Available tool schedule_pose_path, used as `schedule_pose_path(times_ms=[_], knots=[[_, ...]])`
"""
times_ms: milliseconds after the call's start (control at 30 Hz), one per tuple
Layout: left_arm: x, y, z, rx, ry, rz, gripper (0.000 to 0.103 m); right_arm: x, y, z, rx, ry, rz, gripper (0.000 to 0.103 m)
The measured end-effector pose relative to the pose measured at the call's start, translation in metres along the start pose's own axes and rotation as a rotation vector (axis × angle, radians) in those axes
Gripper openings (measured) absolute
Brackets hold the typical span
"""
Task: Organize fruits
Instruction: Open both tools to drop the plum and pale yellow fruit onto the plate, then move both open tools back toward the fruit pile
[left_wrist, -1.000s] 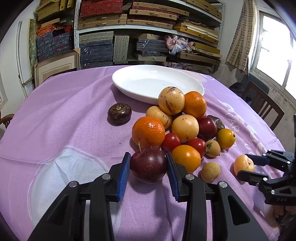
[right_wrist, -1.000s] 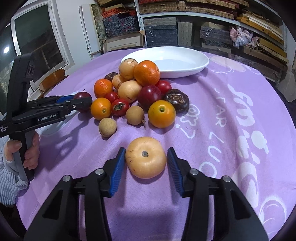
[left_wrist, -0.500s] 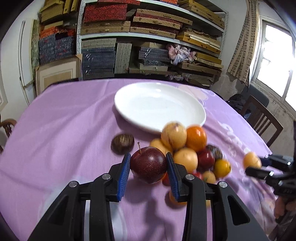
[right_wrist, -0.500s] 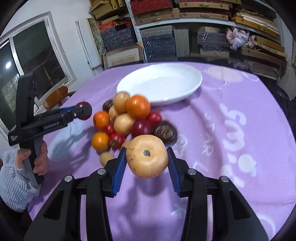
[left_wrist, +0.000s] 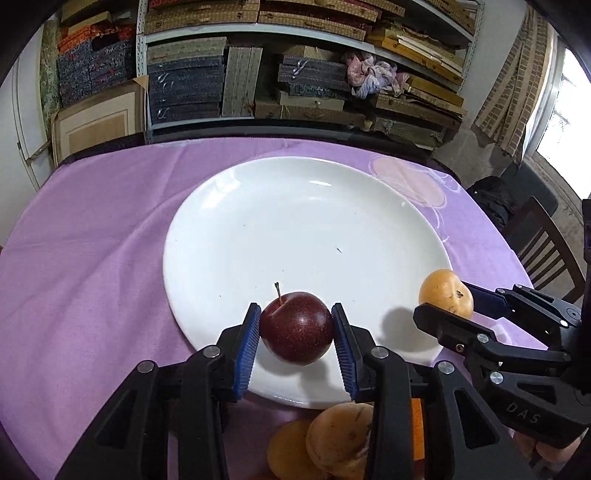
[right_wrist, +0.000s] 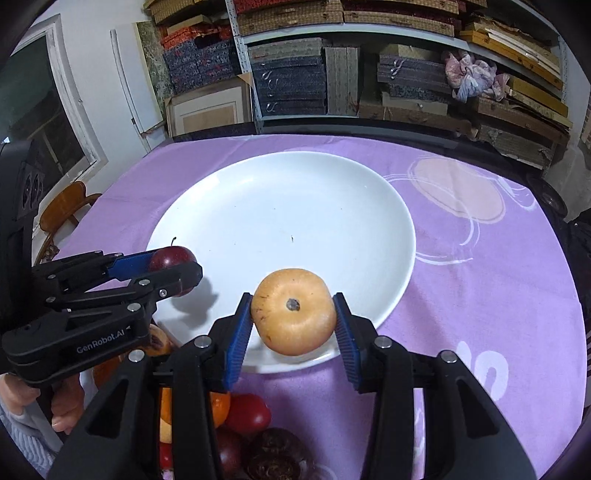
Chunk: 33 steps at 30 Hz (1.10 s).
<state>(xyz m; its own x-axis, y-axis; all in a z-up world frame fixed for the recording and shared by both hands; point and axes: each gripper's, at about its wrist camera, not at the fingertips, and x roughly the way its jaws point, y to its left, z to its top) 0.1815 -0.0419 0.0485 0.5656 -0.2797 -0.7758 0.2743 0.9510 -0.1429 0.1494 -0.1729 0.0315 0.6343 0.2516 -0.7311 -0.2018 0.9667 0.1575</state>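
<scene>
My left gripper (left_wrist: 295, 345) is shut on a dark red plum (left_wrist: 295, 326) with a stem and holds it above the near rim of the white plate (left_wrist: 295, 221). My right gripper (right_wrist: 293, 330) is shut on a pale orange round fruit (right_wrist: 293, 310) above the plate's (right_wrist: 280, 214) near edge. The left gripper (right_wrist: 162, 271) with the plum (right_wrist: 171, 258) shows at the left of the right wrist view. The right gripper (left_wrist: 443, 306) with the orange fruit (left_wrist: 445, 293) shows at the right of the left wrist view. Nothing lies on the plate.
The pile of other fruits (right_wrist: 251, 435) lies on the purple tablecloth (right_wrist: 480, 277) below both grippers, partly hidden by them; it also shows in the left wrist view (left_wrist: 325, 443). Shelves of boxes (left_wrist: 258, 74) stand behind the table. A wooden chair (left_wrist: 546, 254) stands at the right.
Both grippers lifted their fruits off the cloth and carried them forward over the fruit pile to the near edge of the plate.
</scene>
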Motion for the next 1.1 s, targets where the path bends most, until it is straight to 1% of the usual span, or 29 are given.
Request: schedule_pose_path(times_ms=[67,100,133,167,200,233,267,300,333,367,400,433,500,600,667,700,733,800,867,967,1100], knots=[[0.002,0.004,-0.003,-0.006,-0.004,-0.002,0.040,0.004,0.001,0.002,0.001,-0.005,0.005,0.044],[0.000,0.005,-0.004,-0.003,-0.010,-0.005,0.041,0.003,0.002,0.003,-0.003,-0.011,-0.002,0.049],[-0.004,0.006,-0.004,-0.006,-0.020,-0.011,0.046,0.000,0.001,0.004,-0.004,-0.020,-0.005,0.053],[-0.010,0.008,-0.005,-0.014,-0.031,-0.015,0.049,-0.006,0.000,0.003,0.002,-0.033,-0.004,0.057],[-0.017,0.010,-0.004,-0.025,-0.044,-0.016,0.058,-0.011,-0.001,0.002,0.008,-0.044,-0.002,0.057],[-0.026,0.012,-0.006,-0.036,-0.063,-0.015,0.064,-0.019,-0.002,-0.001,0.013,-0.054,0.006,0.058],[-0.038,0.014,-0.008,-0.044,-0.081,-0.012,0.066,-0.028,-0.003,-0.005,0.018,-0.066,0.013,0.061],[-0.049,0.016,-0.011,-0.049,-0.100,-0.001,0.073,-0.040,-0.004,-0.010,0.021,-0.082,0.018,0.067],[-0.064,0.017,-0.017,-0.055,-0.126,0.018,0.080,-0.053,-0.006,-0.017,0.023,-0.101,0.021,0.071],[-0.076,0.019,-0.023,-0.059,-0.147,0.030,0.084,-0.064,-0.007,-0.025,0.023,-0.120,0.023,0.079],[-0.088,0.020,-0.031,-0.061,-0.167,0.039,0.089,-0.078,-0.007,-0.036,0.020,-0.142,0.023,0.085],[-0.101,0.019,-0.041,-0.057,-0.184,0.039,0.093,-0.091,-0.007,-0.048,0.020,-0.167,0.021,0.087],[-0.117,0.017,-0.064,-0.040,-0.195,0.024,0.097,-0.111,-0.008,-0.071,0.019,-0.208,0.023,0.093],[-0.126,0.012,-0.101,-0.019,-0.199,0.032,0.097,-0.135,-0.009,-0.108,0.018,-0.290,0.030,0.097],[-0.125,0.010,-0.120,-0.010,-0.207,0.071,0.097,-0.143,-0.011,-0.126,0.020,-0.337,0.021,0.099],[-0.124,0.009,-0.128,-0.008,-0.209,0.088,0.097,-0.145,-0.010,-0.132,0.021,-0.346,0.009,0.099],[-0.121,0.009,-0.135,-0.011,-0.204,0.096,0.097,-0.145,-0.011,-0.133,0.017,-0.346,0.010,0.099],[-0.117,0.010,-0.146,-0.019,-0.187,0.082,0.097,-0.144,-0.012,-0.132,0.010,-0.352,0.016,0.099],[-0.116,0.005,-0.156,-0.013,-0.188,0.080,0.097,-0.146,-0.014,-0.133,0.002,-0.363,-0.014,0.099],[-0.114,-0.011,-0.162,0.050,-0.189,0.094,0.097,-0.146,-0.022,-0.128,0.013,-0.362,-0.020,0.099],[-0.109,-0.028,-0.168,0.130,-0.207,0.110,0.097,-0.145,-0.033,-0.125,0.070,-0.352,0.004,0.099]])
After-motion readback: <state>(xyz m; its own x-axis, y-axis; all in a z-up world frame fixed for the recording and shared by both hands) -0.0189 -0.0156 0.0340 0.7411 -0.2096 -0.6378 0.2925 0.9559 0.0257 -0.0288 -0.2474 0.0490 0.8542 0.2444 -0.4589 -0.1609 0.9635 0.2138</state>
